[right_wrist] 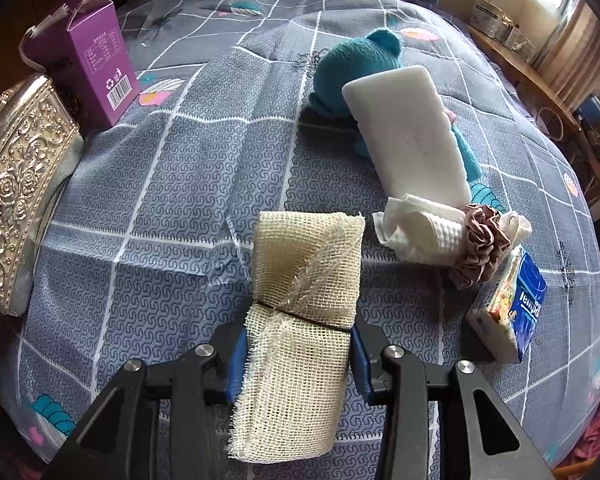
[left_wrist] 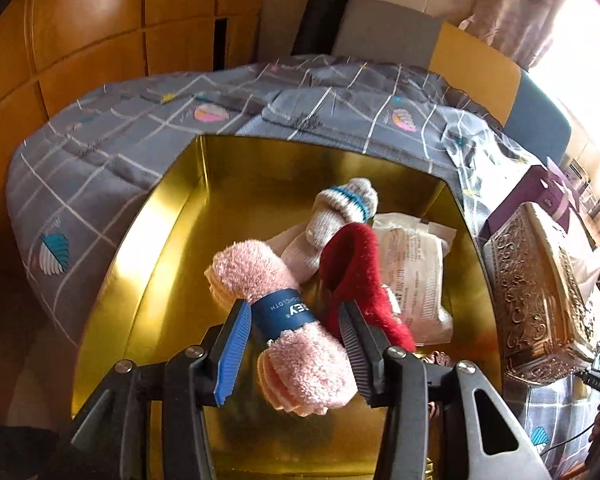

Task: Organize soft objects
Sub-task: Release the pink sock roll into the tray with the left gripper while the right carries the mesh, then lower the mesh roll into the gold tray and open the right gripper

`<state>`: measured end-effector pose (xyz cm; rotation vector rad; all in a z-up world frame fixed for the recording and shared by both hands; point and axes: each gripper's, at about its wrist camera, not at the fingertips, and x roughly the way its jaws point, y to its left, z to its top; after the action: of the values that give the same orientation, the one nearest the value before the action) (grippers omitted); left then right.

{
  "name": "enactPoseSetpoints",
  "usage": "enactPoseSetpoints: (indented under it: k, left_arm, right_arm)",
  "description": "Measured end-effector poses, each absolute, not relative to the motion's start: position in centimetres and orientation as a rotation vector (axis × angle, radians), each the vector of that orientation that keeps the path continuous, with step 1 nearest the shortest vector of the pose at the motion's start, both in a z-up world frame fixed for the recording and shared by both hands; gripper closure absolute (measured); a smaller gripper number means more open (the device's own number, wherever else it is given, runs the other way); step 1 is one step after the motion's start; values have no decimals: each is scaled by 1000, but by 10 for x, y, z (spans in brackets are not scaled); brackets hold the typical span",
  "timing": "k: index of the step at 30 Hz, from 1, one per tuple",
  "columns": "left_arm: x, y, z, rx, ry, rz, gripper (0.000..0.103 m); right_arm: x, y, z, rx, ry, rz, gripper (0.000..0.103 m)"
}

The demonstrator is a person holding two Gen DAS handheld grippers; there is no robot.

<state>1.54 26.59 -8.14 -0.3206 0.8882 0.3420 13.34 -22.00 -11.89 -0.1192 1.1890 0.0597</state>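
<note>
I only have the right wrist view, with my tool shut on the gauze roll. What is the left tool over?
Observer: The left tool is over an open gold box, with a pink towel roll between its pads.
Operator: Anything in the box already?
Observer: A grey sock, a red cloth and a white packet.
Operator: Room for my gauze roll?
Observer: Probably; bare floor shows toward the far left corner.

Daylight blows out the upper right; fisheye bends the edges; corners fall dark.
</note>
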Motion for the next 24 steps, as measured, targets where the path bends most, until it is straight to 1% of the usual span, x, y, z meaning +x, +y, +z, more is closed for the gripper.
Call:
enactPoseSetpoints:
  k: [7, 13, 18, 24]
  left_arm:
    - [9, 262, -67, -299, 852, 325, 53]
    - [4, 258, -62, -291, 835, 315, 53]
    - [1, 257, -60, -285, 826, 305, 53]
    - [0, 260, -60, -293, 827, 298, 53]
  right_arm:
    - [141, -233, -107, -42, 1188, 34, 61]
    - [167, -236, -72, 4, 1143, 23, 61]
    - [193, -215, -22, 20, 1049, 62, 61]
    - [198, -140, 42, -56, 910, 242, 61]
